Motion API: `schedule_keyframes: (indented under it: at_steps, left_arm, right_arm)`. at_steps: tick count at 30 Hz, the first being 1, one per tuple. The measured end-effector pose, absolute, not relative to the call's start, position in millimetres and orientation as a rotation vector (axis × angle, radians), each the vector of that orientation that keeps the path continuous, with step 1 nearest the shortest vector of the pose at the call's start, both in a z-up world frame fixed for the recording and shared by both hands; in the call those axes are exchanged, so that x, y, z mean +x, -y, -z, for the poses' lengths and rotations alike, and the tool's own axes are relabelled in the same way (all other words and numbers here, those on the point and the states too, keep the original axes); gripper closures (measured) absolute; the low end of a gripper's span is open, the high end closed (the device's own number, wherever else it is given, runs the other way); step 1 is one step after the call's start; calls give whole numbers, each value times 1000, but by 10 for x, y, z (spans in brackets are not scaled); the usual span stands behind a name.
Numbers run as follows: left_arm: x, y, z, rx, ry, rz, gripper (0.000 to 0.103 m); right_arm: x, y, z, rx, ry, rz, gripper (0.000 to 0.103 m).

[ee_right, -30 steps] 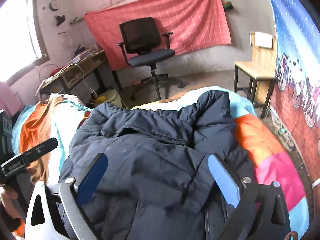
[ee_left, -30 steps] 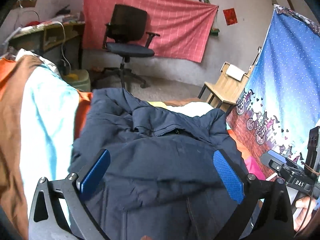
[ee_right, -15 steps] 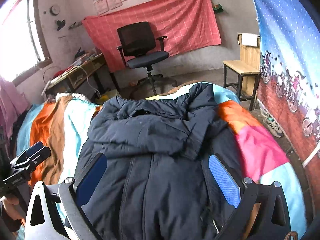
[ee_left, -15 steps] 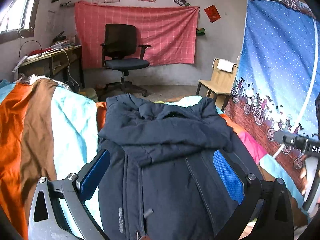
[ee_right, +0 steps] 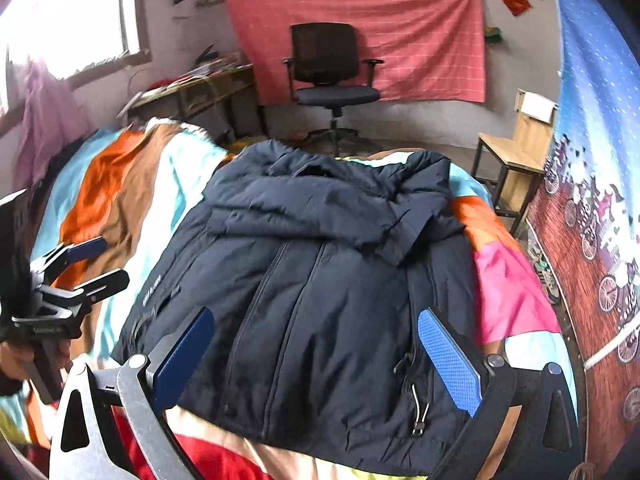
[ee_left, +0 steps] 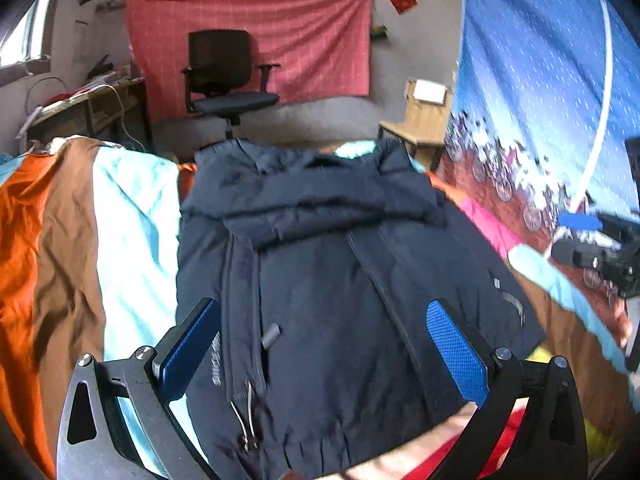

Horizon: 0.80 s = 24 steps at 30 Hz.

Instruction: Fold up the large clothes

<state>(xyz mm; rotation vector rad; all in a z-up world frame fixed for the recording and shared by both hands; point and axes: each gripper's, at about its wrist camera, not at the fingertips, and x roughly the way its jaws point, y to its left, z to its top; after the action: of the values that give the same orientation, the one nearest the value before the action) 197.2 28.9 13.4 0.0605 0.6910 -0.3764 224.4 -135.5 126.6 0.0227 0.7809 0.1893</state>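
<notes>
Left gripper (ee_left: 322, 344): fingers spread wide, nothing between the blue pads, held above the near hem of the navy jacket (ee_left: 328, 280); likely poised so, open, to come down on the hem or a side edge for the next fold. Right gripper (ee_right: 316, 356): likewise spread and empty, hanging over the hem a little toward the jacket's other side; seen from the left wrist as a dark shape off to the right, clear of the cloth.

Beyond the fingers: jacket laid front-up on the striped bedspread (ee_left: 80, 240), zipped down the middle, hem nearest, collar far; both sleeves drawn across the chest and overlapping in a band below the collar, presumably to bring the garment to a neat rectangle before it is doubled; drawcord toggles (ee_right: 418, 408) dangling at the hem corners.

Judged from this: sleeves-in step done, body fold from hem to collar not begun; padded fabric bulky and springy, apt to bulge or slide back unless both corners are lifted together.

Farther out: office chair (ee_right: 332, 76) before a red wall cloth (ee_right: 420, 40); wooden chair (ee_right: 516, 148) at right.
</notes>
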Motion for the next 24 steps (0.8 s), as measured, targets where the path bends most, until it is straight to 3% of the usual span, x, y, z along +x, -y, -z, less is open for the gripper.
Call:
schedule_keyframes:
  at_steps: [24]
  left_arm:
    - [1431, -313, 905, 302, -862, 376, 2]
  right_arm:
    - [1810, 1596, -29, -147, -945, -323, 0]
